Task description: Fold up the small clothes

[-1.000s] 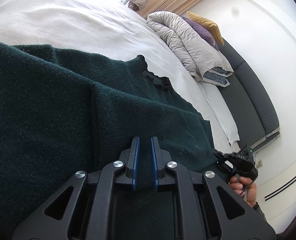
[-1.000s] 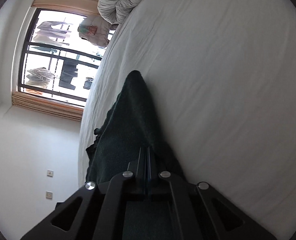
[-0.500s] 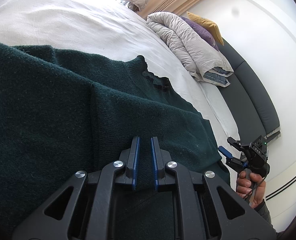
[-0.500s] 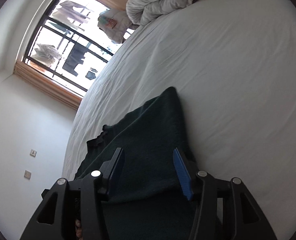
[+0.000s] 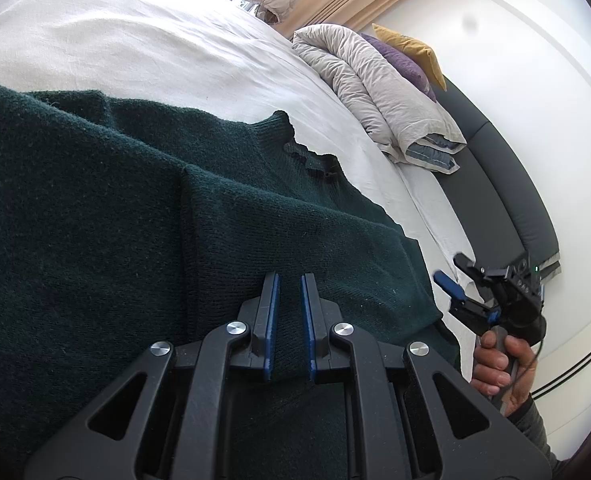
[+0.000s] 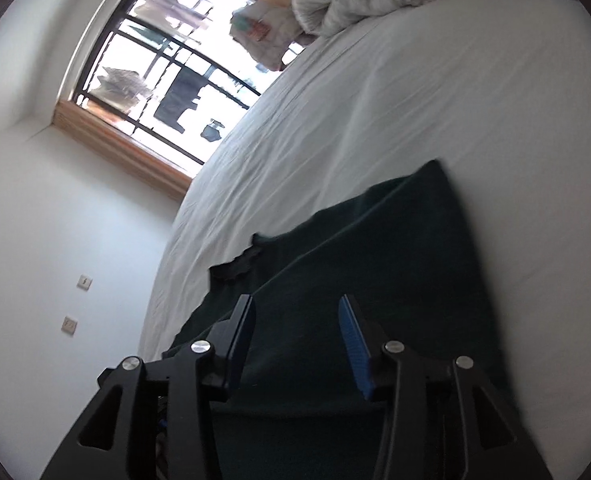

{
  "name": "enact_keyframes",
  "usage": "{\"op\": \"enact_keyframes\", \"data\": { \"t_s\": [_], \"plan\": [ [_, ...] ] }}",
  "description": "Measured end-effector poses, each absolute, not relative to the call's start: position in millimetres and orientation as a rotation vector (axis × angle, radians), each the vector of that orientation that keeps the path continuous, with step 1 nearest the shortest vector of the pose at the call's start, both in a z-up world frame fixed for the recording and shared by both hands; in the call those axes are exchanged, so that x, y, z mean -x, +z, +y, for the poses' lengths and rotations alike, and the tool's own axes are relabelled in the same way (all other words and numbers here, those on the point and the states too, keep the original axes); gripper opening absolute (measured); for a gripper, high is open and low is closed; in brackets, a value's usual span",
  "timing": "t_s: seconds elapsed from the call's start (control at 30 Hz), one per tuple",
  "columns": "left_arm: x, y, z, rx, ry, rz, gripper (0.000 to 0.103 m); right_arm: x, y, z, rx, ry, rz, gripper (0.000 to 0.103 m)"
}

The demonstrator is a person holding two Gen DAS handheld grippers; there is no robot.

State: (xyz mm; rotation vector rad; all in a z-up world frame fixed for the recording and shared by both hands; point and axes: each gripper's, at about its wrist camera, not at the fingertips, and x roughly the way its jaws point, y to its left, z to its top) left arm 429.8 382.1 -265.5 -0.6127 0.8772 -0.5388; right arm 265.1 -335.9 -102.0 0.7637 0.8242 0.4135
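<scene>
Dark green knit sweater (image 5: 95, 208) spread across the near part of a bed (image 5: 115, 48) with a white sheet, one panel folded over the rest so a straight edge runs down the middle of the cloth. Neck opening with a scalloped trim at the far right edge of the sweater, lying flat on the sheet.

Left claw (image 5: 289, 280) low over the folded panel, blue-padded jaws drawn close together with a narrow gap between them, dark knit filling that gap; pinched on the sweater, as far as the left wrist view lets on.

Right claw (image 6: 297, 304) held above the sweater's right side, jaws spread wide apart, nothing between them but the cloth below; seen too from the left wrist view (image 5: 453, 276), just off the right edge of the sweater, with the right hand (image 5: 503, 368) wrapped round its handle.

Rumpled beige duvet (image 5: 375, 88) heaped at the far end of the bed, purple and mustard cushions behind it, dark headboard (image 5: 495, 184) along the right. Barred window (image 6: 167, 64) beyond the far left side, laundry hanging outside
</scene>
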Motion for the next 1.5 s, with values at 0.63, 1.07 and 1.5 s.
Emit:
{"op": "enact_keyframes", "data": {
  "t_s": [0.63,1.07,1.5],
  "plan": [
    [-426,-248,369,0.504,-0.47,0.911,0.011,-154,-97,-428,-0.809,0.049,0.705,0.074],
    [-274,-153,357,0.091,-0.357,0.653,0.09,-3,-6,-318,-0.228,0.088,0.466,0.102],
    [-46,-211,357,-0.545,-0.41,0.536,0.09,70,11,-250,0.054,0.136,0.436,0.103]
  ]
}}
